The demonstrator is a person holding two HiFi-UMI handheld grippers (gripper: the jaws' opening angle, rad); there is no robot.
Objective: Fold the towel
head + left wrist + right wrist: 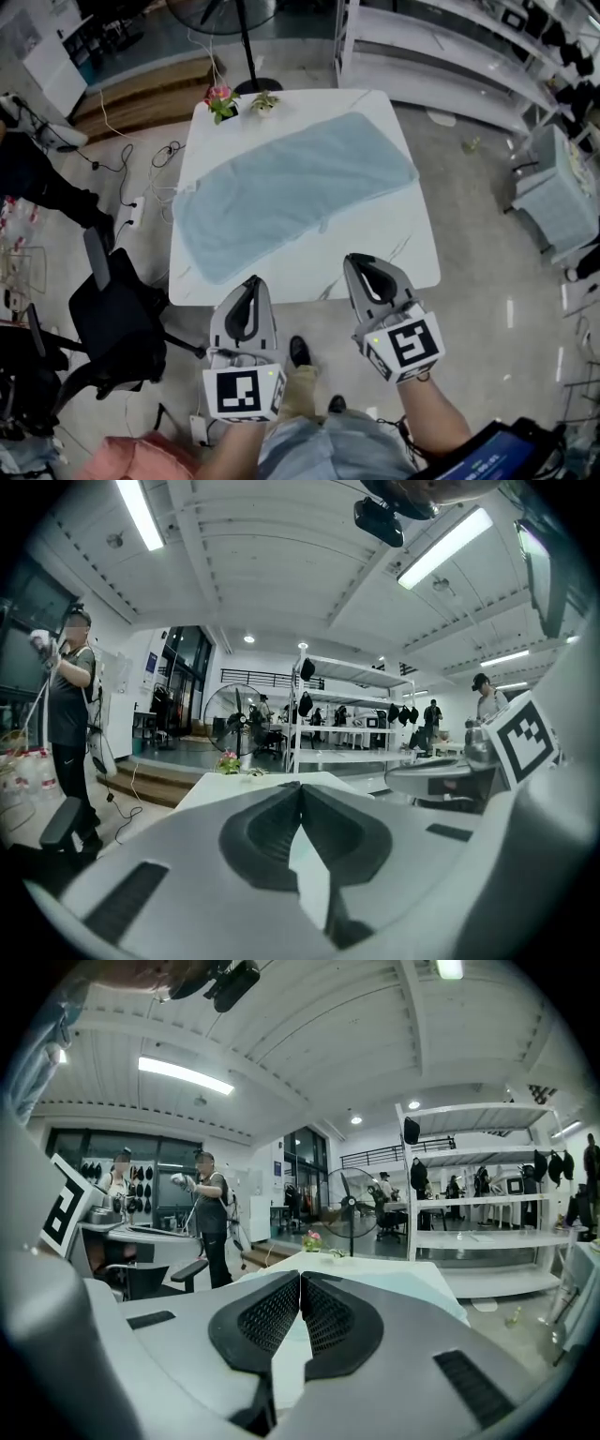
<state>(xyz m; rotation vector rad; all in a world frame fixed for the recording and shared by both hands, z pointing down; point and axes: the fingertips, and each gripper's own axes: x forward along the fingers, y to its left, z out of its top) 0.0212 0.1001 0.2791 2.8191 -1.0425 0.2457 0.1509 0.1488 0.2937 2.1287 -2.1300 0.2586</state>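
Note:
A pale blue towel point(291, 192) lies spread flat and slantwise across the white table point(408, 253). In the head view my left gripper point(251, 281) hangs just short of the table's near edge, its jaws shut with nothing between them. My right gripper point(358, 262) reaches over the near edge beside it, also shut and empty. Both stand apart from the towel. In the left gripper view the left gripper point(300, 786) shows its dark pads meeting at the tip. The right gripper point(300, 1277) looks along its closed pads at the towel point(412, 1288) beyond.
Two small flower pots point(222, 101) stand at the table's far edge. A black office chair point(117, 314) sits to the left of the table, a floor fan point(246, 47) behind it, and white shelving point(441, 47) at the back right. A person point(70, 714) stands at the left.

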